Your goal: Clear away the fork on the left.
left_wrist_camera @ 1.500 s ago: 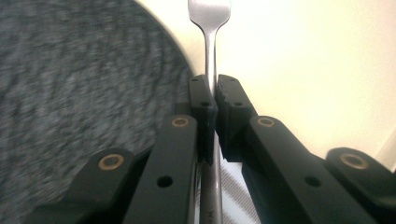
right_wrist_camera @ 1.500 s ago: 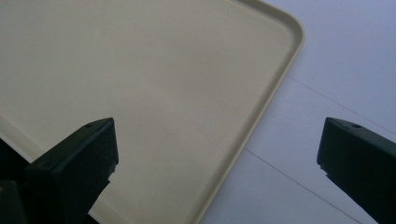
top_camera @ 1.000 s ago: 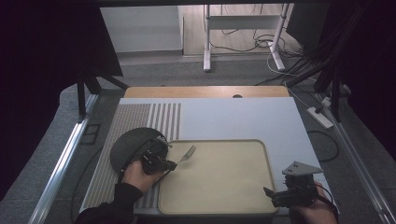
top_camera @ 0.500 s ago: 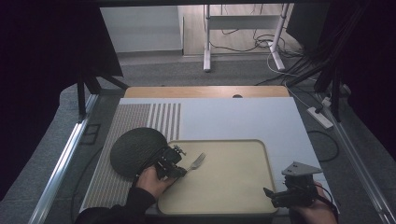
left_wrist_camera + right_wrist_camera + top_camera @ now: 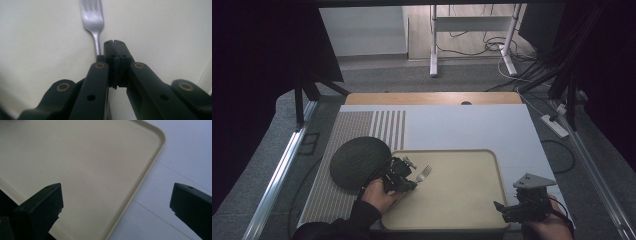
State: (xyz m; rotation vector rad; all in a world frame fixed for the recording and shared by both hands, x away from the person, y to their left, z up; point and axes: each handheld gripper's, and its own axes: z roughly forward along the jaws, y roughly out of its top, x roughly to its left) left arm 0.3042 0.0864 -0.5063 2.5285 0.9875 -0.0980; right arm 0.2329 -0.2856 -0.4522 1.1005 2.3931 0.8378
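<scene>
The left gripper [image 5: 404, 172] sits in the lower left of the high view, over the left edge of the cream tray [image 5: 462, 210], held in the person's left hand [image 5: 379, 192]; in the left gripper view its jaws stand pressed together with no gap at the tips, and the handle of the fork [image 5: 93, 22] runs down along their left side and passes out of sight behind the left jaw; whether the handle is actually pinched or merely lies beside the closed jaws cannot be told from that view. The fork [image 5: 424, 173] lies in the left part of the tray, tines pointing to the upper right of the high view, its handle end meeting the gripper; in the left gripper view the tines reach the top of the frame against the plain tray surface. A dark round plate [image 5: 358, 161] rests just left of the tray, near the same hand. The right gripper [image 5: 522, 207] is in the lower right of the high view, at the tray's near right corner, well apart from the fork; in the right gripper view its jaws stand wide apart at the two lower corners of the frame, nothing between them, with the tray's rounded corner [image 5: 160, 137] and the white table [image 5: 190, 155] beyond.
</scene>
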